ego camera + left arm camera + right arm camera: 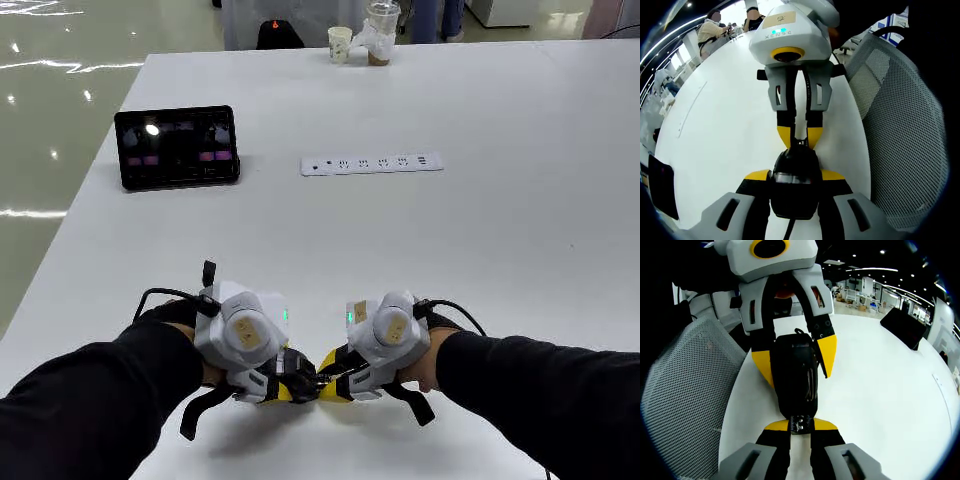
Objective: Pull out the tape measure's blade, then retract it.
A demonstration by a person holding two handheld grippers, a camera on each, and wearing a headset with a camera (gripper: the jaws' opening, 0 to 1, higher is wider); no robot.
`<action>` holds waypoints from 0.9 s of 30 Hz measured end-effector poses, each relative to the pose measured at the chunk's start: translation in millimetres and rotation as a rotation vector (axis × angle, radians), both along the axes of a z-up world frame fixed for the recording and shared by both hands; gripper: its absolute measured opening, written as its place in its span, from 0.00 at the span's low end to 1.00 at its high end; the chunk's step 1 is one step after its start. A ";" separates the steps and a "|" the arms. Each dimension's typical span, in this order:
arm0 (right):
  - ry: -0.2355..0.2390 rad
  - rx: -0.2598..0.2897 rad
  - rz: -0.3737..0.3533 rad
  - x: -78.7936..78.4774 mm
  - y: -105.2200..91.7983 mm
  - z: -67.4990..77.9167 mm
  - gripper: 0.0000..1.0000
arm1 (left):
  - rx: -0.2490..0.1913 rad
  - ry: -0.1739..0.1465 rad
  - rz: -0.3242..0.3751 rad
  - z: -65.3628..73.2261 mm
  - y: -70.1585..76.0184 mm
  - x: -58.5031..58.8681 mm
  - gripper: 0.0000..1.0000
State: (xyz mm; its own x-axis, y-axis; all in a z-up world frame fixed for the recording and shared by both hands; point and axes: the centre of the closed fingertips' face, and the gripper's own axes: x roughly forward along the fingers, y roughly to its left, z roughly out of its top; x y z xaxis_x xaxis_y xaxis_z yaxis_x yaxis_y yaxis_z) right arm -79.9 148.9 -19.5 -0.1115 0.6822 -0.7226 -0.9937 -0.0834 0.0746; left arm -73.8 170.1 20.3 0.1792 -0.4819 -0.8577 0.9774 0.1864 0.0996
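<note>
On the left of the white worktop (500,250) lies a black rectangular tablet with a dim lit screen (177,147). Nearer the front edge, the left tool (285,382) points to the right, its yellow-tipped jaws clamped on the black, rounded plastic case of the tape measure (303,375). The case sits between the two tools, close above the worktop; whether it touches the surface cannot be told. In the left gripper view the case looks glossy and dark, with a paler strip across its top and a black strap trailing out behind it. The right tool (332,378) faces the left one, nearly tip to tip. Its jaws are pinched together on the short metal blade end (801,424), which stands just clear of the mouth of the case, so hardly any blade shows. Further back and to the right lies a long white power strip (372,163), and at the far edge stand a paper cup (340,43) and a clear plastic cup (380,30). A grey mesh chair (900,125) sits just off the near edge.
</note>
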 end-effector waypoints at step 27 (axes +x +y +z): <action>0.005 0.000 -0.008 1.1 -0.6 4.7 0.11 | -0.023 -0.004 0.021 0.9 -0.9 1.8 0.30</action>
State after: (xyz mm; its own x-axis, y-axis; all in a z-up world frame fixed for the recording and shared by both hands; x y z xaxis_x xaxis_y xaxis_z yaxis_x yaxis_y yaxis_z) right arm -78.8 148.3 -14.8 -0.1094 0.6834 -0.7218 -0.9940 -0.0750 0.0796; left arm -72.1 169.2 21.2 0.1933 -0.4979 -0.8454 0.9728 0.2095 0.0991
